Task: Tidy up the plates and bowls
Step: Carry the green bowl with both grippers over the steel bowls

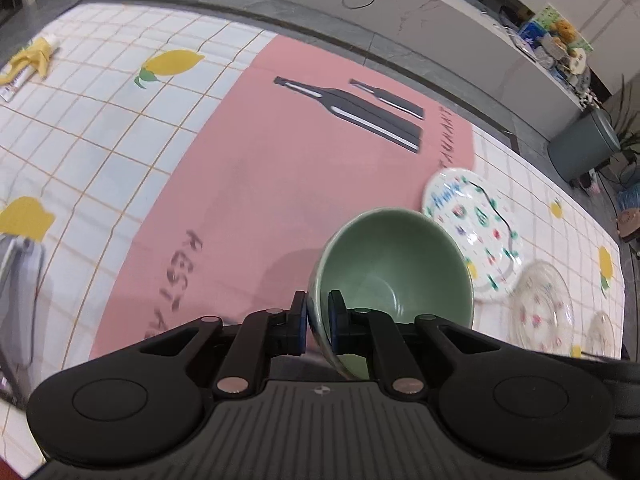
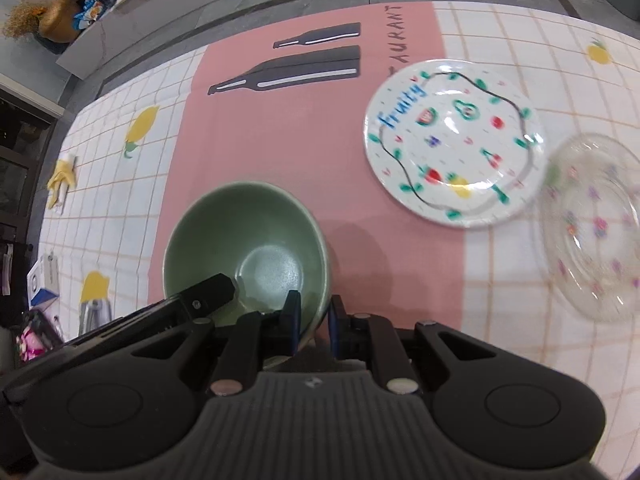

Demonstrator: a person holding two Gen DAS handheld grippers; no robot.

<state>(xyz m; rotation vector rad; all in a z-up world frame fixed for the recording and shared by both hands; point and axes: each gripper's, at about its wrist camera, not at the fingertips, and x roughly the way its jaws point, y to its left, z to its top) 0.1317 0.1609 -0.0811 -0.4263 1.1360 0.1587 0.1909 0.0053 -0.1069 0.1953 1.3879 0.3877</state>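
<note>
The green bowl (image 1: pixel 394 268) is gripped at its near rim by the left tool (image 1: pixel 318 312) — one finger inside, one outside; the opposite rim is clamped likewise by the right tool (image 2: pixel 314 316); the bowl is held tilted above the desk (image 2: pixel 260 128); ahead and to the right of the right tool lie the fruit-printed plate (image 2: pixel 454 144) and, beside it, a clear glass plate (image 2: pixel 592 224).

Bowl (image 2: pixel 246 240) left of plate (image 2: pixel 454 142) — glass dish (image 2: pixel 592 224) right.
</note>
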